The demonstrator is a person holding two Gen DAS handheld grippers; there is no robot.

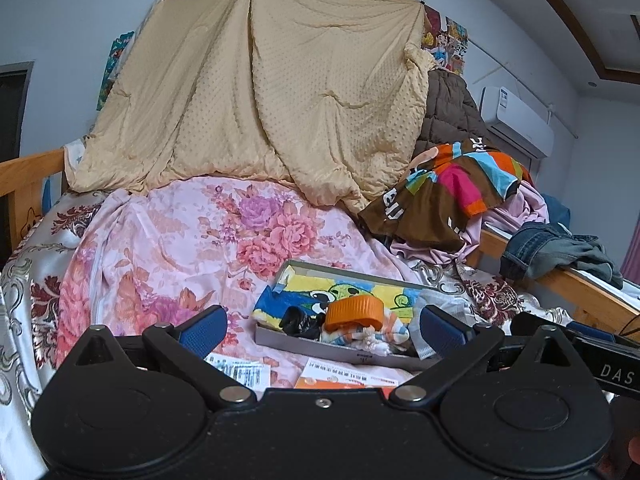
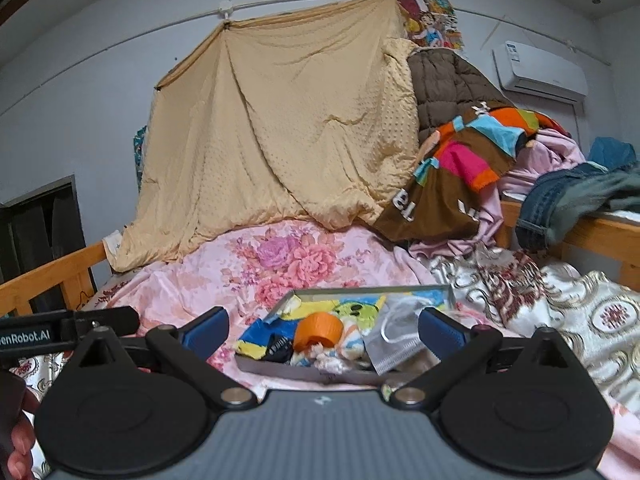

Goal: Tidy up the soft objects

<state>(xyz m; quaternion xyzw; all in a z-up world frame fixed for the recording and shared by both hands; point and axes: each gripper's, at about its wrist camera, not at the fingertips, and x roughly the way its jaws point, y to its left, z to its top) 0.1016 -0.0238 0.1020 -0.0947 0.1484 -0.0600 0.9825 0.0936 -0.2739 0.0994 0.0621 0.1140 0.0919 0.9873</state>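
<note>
A shallow grey tray [image 1: 320,350] has been set on the pink floral quilt [image 1: 180,248] in the near middle of the bed, apparently so that the small soft things can be gathered in one place. In it a cartoon-printed cloth [image 1: 352,290] is spread along the far side as a lining, with an orange cap-like piece [image 1: 354,314] resting on a striped bundle [image 1: 372,334] and a small black item [image 1: 298,320] to its left; what that black item is cannot be made out. A grey face mask [image 2: 394,342] is draped over the tray's right end. The left gripper [image 1: 324,330] and the right gripper [image 2: 322,334] are both held low and near, aimed at the tray, jaws spread wide and holding nothing, seemingly readied for a pick. Loose clothes [image 1: 452,196] are heaped far right, perhaps awaiting sorting, and a beige blanket [image 1: 260,92] hangs behind.
</note>
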